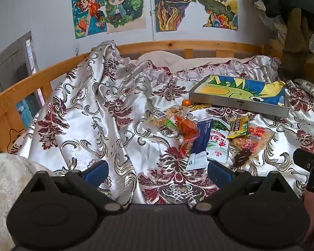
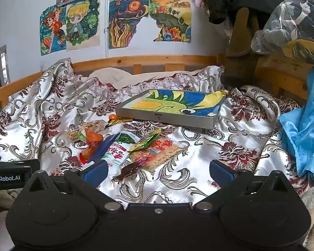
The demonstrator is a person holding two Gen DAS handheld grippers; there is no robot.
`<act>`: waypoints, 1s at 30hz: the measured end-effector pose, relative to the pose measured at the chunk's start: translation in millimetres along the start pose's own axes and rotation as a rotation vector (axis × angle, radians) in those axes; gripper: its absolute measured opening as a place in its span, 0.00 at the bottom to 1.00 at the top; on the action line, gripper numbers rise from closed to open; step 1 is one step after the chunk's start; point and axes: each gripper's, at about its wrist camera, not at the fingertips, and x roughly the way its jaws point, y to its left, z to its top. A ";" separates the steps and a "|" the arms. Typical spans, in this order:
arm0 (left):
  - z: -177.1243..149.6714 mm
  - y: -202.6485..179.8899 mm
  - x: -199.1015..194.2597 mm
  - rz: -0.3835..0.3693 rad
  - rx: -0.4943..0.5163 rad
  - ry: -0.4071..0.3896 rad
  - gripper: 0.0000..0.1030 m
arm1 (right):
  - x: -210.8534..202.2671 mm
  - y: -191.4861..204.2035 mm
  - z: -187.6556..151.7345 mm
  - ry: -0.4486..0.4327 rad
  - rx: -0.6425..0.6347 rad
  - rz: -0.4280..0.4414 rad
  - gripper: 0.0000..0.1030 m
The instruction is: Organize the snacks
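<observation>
Left wrist view: the left gripper [image 1: 157, 170] is held with its jaws spread wide and nothing caught between them, only the patterned bedspread [image 1: 98, 113] seen in the gap. The pile of snacks [image 1: 211, 133] is found ahead and to the right of the tongs, its nearest piece, a blue-and-white packet [image 1: 200, 146], lying just beyond the right finger [image 1: 218, 170]. Farther ahead on the right, past the pile, a shallow grey tray [image 1: 238, 102] lined with a bright drawing is seen.

Right wrist view: the right gripper [image 2: 157, 170] is likewise held fully apart, empty, above the bedspread [image 2: 198, 146]. Here the snacks [image 2: 127, 148] are spread ahead and to the left, a dark brown wrapper [image 2: 129, 170] lying just inside the left finger [image 2: 94, 172]. The tray [image 2: 171, 117] sits straight ahead beyond the snacks. Blue cloth [image 2: 305, 129] is bunched well off to the right.
</observation>
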 end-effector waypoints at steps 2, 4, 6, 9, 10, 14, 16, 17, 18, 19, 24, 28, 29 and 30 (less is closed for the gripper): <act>0.1 0.0 0.0 -0.001 0.000 0.000 1.00 | 0.0 0.3 0.0 -0.005 -0.001 0.000 1.00; 0.2 -0.1 -0.1 -0.001 -0.001 -0.001 1.00 | 0.2 0.5 0.1 -0.005 -0.002 -0.001 1.00; 0.1 -0.1 0.1 0.000 0.000 0.000 1.00 | 0.2 1.0 0.1 -0.007 -0.004 -0.003 1.00; -0.2 0.1 -0.5 -0.001 0.000 -0.001 1.00 | 0.3 1.1 0.3 -0.004 -0.006 -0.004 1.00; -0.3 0.2 -0.8 -0.002 0.000 -0.001 1.00 | 0.3 0.8 0.4 -0.003 -0.005 -0.005 1.00; -0.7 0.3 -1.9 -0.003 0.001 -0.001 1.00 | -1.4 0.3 -0.1 -0.008 -0.007 -0.004 1.00; 0.0 0.0 -0.1 0.000 0.000 0.001 1.00 | -2.4 -1.1 -0.3 -0.009 -0.007 -0.005 1.00; 0.1 0.0 -0.2 0.000 0.000 0.002 1.00 | -0.5 0.7 0.2 -0.005 -0.009 -0.006 1.00; 0.1 0.0 -0.2 0.000 0.000 0.002 1.00 | 0.2 1.5 0.5 -0.004 -0.009 -0.006 1.00; 0.0 0.0 -0.2 0.000 0.000 0.002 1.00 | 0.3 1.7 0.6 -0.004 -0.010 -0.006 1.00; 0.0 0.0 -0.1 0.000 0.000 0.002 1.00 | -0.1 1.7 0.5 -0.004 -0.012 -0.008 1.00; 0.0 0.1 -0.2 0.000 0.001 0.002 1.00 | -0.4 1.2 0.4 -0.004 -0.011 -0.008 1.00; 0.0 0.0 0.0 0.000 0.001 0.003 1.00 | -0.6 1.1 0.4 -0.004 -0.011 -0.008 1.00; 0.0 0.0 -0.1 0.000 0.001 0.003 1.00 | -0.6 1.2 0.4 -0.004 -0.012 -0.008 1.00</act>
